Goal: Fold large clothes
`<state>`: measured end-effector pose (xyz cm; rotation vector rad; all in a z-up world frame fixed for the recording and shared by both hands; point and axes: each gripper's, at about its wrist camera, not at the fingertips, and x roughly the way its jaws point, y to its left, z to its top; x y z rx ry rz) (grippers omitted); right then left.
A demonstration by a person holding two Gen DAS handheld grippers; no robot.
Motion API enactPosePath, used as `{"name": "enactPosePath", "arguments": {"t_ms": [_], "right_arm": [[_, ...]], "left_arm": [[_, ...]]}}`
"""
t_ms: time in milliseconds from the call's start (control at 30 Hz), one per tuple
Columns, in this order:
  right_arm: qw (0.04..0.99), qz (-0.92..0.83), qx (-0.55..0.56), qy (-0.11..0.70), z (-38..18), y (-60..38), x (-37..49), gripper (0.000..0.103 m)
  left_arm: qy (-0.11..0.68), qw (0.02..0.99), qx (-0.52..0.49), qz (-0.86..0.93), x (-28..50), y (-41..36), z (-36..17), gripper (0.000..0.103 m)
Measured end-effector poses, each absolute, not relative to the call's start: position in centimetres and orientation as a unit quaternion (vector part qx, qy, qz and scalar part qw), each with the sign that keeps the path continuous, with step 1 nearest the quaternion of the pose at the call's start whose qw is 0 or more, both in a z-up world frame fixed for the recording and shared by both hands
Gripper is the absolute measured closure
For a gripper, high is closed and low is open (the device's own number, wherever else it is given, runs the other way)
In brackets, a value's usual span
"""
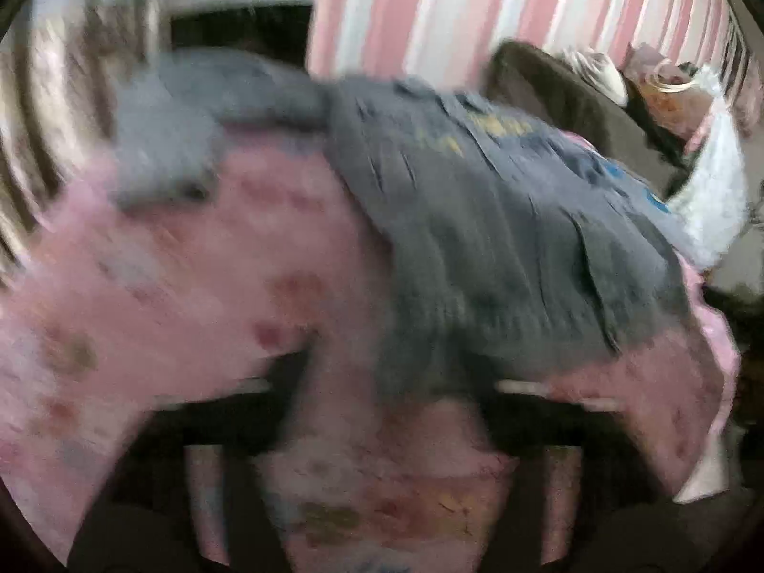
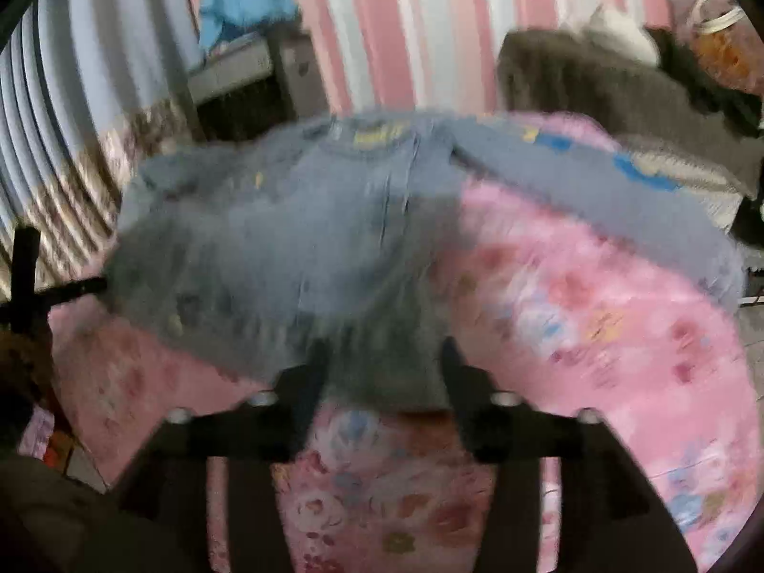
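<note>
Lying rumpled on soft pink floral bedspread point(image 2: 597, 315), grey long-sleeved cotton top point(image 2: 286, 238), left gripper point(image 1: 382, 382) spread wide, right gripper point(image 2: 384, 367) parted around hem, grip unclear

Left tool point(image 1: 396, 382) gapes wide, angled downward; right tool point(image 2: 382, 363) half-parted (both views blurred).

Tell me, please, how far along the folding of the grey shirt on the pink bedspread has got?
Done: the grey shirt is spread on the pink floral bedspread, sleeves out. In hand: the right gripper straddles the shirt's near hem with its jaws apart; the left gripper is wide open at the hem, gripping nothing as far as the blur shows. Left: no fold is visible yet, so all the folding remains.
</note>
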<state>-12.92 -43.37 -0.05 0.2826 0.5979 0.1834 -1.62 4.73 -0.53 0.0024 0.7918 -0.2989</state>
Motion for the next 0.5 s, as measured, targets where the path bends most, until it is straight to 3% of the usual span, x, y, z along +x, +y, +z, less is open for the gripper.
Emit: {"name": "enactPosePath", "arguments": {"t_ms": [33,100,267,500], "right_arm": [[0.946,0.090,0.149,0.274,1.1,-44.2,-13.2,0.042],[0.956,0.052,0.139,0.252,2.4,-45.6,-13.0,0.023],[0.960,-0.040,0.139,0.239,1.6,-50.5,-10.3,0.021],[0.957,-0.083,0.128,0.246,0.1,-53.3,-7.5,0.018]], "left_arm": [[0.360,0.924,0.016,-0.127,-1.5,4.5,0.5,0.003],[0.323,0.938,0.039,-0.117,-1.0,3.8,2.3,0.003],[0.271,0.955,0.050,-0.105,1.4,1.8,4.2,0.003],[0.284,0.952,0.022,-0.110,5.6,0.0,4.2,0.003]]}}
